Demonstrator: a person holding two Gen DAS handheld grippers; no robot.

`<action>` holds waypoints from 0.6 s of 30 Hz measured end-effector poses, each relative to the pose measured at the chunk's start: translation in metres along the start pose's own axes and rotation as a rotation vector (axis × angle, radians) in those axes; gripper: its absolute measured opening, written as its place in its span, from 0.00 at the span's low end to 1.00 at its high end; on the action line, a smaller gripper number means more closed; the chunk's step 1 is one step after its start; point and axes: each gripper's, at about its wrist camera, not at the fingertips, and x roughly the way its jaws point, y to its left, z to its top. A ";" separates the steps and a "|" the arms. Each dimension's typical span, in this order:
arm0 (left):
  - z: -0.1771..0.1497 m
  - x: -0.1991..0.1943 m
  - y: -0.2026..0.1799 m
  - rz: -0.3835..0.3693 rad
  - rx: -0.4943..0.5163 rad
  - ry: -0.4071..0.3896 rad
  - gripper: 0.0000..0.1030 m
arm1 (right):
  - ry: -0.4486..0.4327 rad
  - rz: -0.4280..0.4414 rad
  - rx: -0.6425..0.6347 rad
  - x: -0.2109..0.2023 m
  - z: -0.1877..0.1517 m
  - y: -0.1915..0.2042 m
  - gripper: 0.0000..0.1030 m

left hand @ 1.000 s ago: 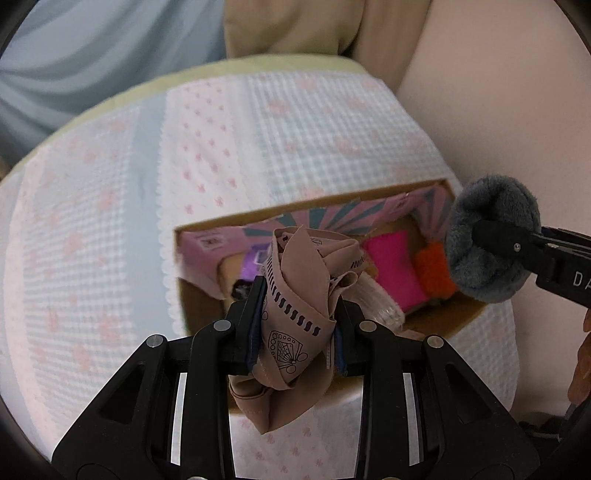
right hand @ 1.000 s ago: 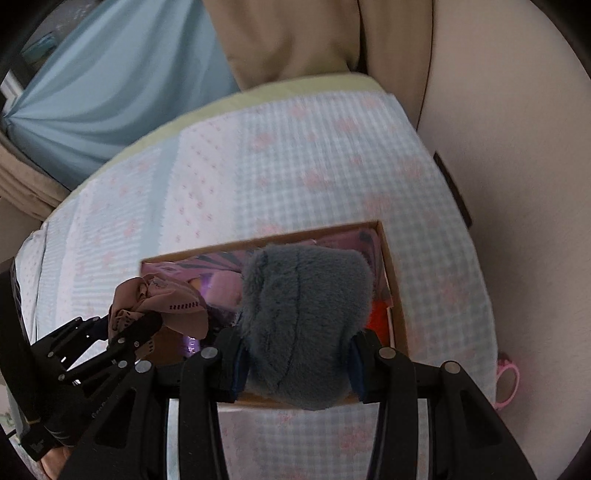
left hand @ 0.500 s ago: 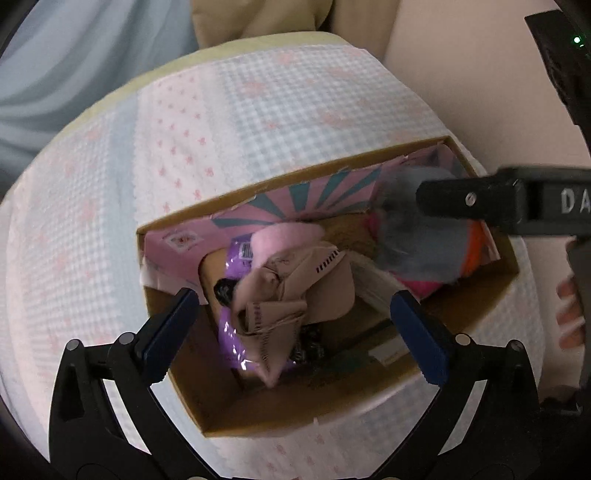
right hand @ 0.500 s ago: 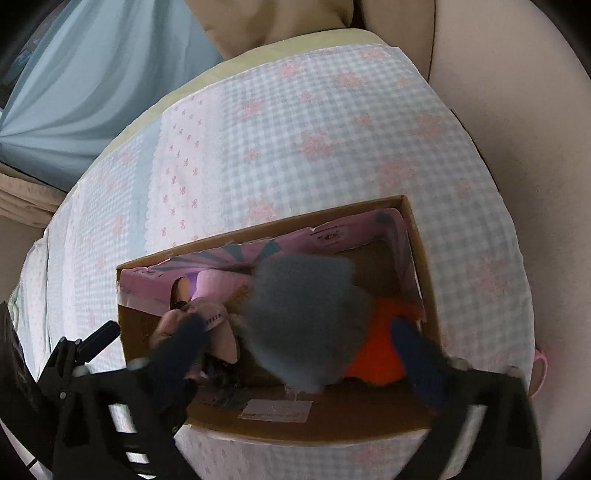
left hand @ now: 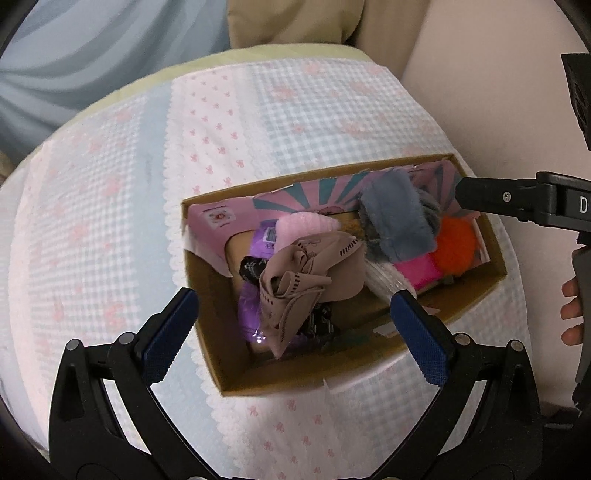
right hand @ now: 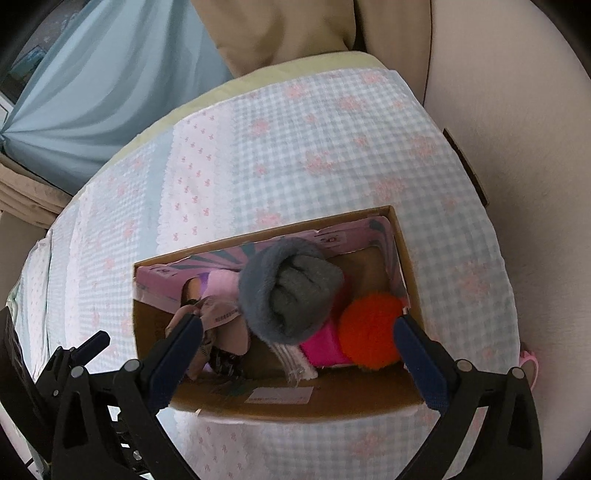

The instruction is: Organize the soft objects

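An open cardboard box sits on the bed. A crumpled beige printed cloth lies in its left part. A rolled grey fuzzy item lies in the middle, beside an orange pompom and a bright pink soft piece. My left gripper is open and empty above the box's near wall. My right gripper is open and empty above the box; it also shows in the left wrist view.
The bed has a checked blue and pink cover. A pale pink soft item and a purple packet also lie in the box. A beige wall stands at right, blue curtain and beige pillow behind.
Both grippers opened and let go: the beige cloth and the grey fuzzy item dropped into the box. Both grippers have since drawn back a little from the box.
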 end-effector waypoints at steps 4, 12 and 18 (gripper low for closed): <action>-0.005 -0.019 0.000 0.010 0.000 -0.031 1.00 | -0.036 0.011 -0.023 -0.024 -0.009 0.011 0.99; -0.022 -0.102 0.010 0.045 -0.062 -0.141 1.00 | -0.129 0.015 -0.104 -0.100 -0.036 0.046 0.99; -0.037 -0.192 0.031 0.097 -0.124 -0.249 1.00 | -0.225 0.019 -0.164 -0.171 -0.057 0.083 1.00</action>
